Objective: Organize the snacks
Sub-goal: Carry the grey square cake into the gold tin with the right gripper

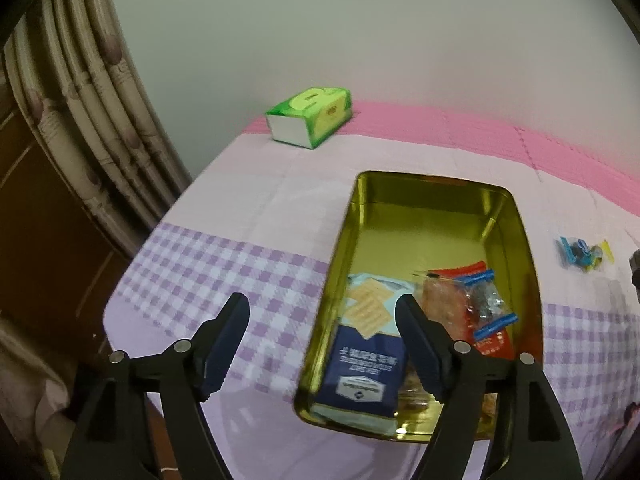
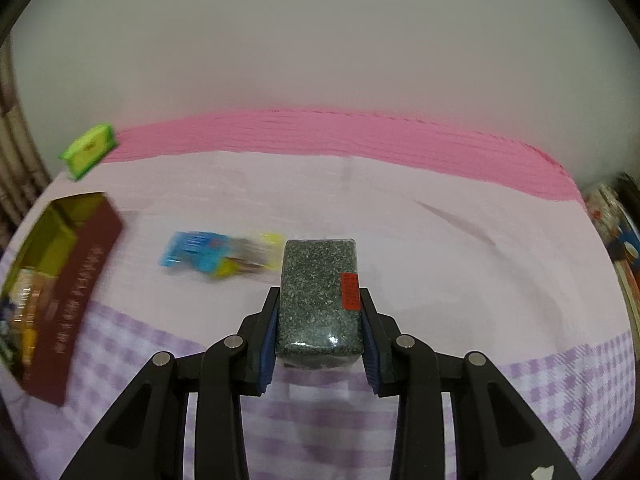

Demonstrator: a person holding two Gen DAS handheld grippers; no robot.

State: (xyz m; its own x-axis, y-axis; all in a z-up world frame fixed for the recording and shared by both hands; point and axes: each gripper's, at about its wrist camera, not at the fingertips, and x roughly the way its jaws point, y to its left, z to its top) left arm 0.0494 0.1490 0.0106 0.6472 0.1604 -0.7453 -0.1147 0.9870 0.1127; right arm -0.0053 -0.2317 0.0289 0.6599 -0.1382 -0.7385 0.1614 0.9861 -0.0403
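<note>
A gold tin (image 1: 440, 208) lies on the pink and lilac cloth; it holds a blue cracker box (image 1: 368, 364), a red packet (image 1: 492, 344) and small blue-wrapped sweets. My left gripper (image 1: 320, 312) is open and empty, its right finger over the tin's near end. My right gripper (image 2: 318, 300) is shut on a dark speckled block in clear wrap (image 2: 320, 300) with a red label, held above the cloth. The tin also shows at the left of the right wrist view (image 2: 60, 232), its dark red side facing me. A blue and yellow packet (image 2: 216, 254) lies between tin and block.
A green tissue pack (image 1: 310, 114) sits at the far left corner of the table, also in the right wrist view (image 2: 88, 150). The blue and yellow packet (image 1: 580, 254) lies right of the tin. A curtain (image 1: 80, 120) hangs at left. Books or packages (image 2: 616, 232) stand at far right.
</note>
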